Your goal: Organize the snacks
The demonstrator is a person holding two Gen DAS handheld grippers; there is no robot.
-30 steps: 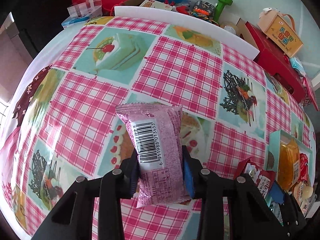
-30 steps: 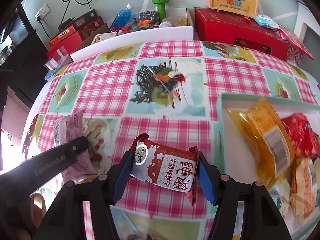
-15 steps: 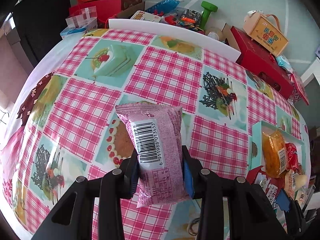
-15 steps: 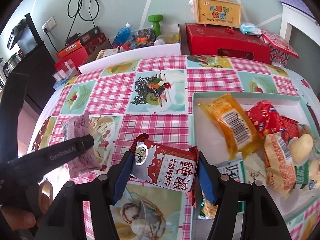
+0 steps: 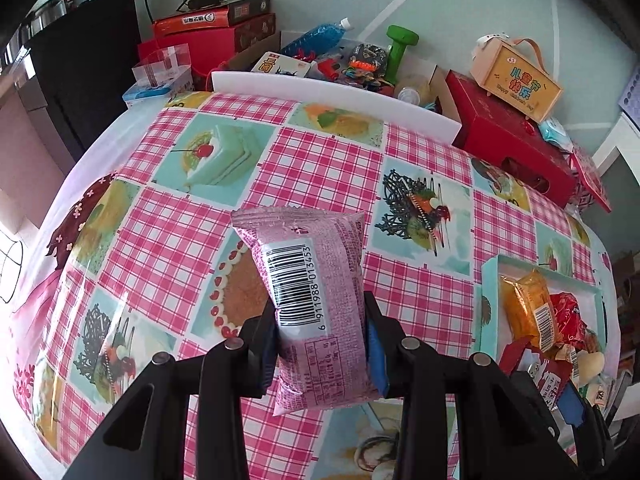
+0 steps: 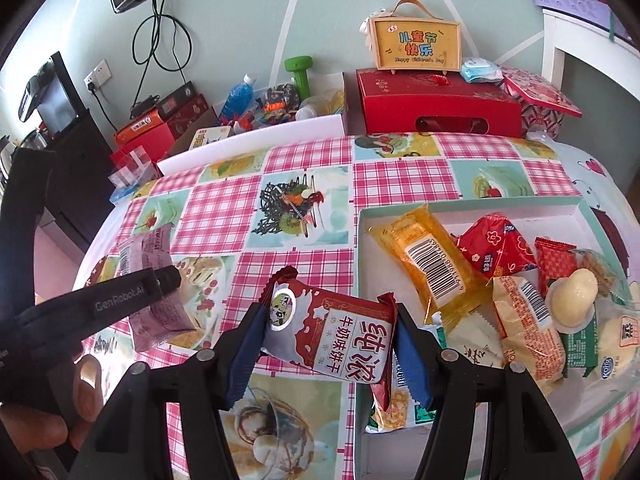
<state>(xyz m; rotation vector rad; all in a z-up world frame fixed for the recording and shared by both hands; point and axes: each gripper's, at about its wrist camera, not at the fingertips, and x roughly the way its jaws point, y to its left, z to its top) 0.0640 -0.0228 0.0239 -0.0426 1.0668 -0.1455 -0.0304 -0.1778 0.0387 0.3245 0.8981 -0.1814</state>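
Note:
My left gripper [image 5: 320, 344] is shut on a pink snack packet [image 5: 312, 300] with a barcode and holds it well above the checked tablecloth. The packet also shows in the right wrist view [image 6: 154, 280], left of my right gripper. My right gripper [image 6: 328, 344] is shut on a red and white biscuit packet [image 6: 332, 336], held above the left rim of the mint-green tray [image 6: 472, 202]. The tray holds several snacks, among them an orange packet [image 6: 432, 264] and a red packet [image 6: 494, 248]. The tray also shows at the right in the left wrist view [image 5: 490, 280].
Behind the table stand a red gift box [image 6: 436, 106], a tan carry box [image 6: 416, 46], a green dumbbell [image 6: 298, 72], a blue bottle [image 6: 236, 96] and a white board [image 5: 332, 96]. A black cabinet [image 5: 80, 80] stands at the left.
Both grippers have risen and pulled back with their packets, so more of the table and room shows. The right gripper now sits over the tray's left rim.

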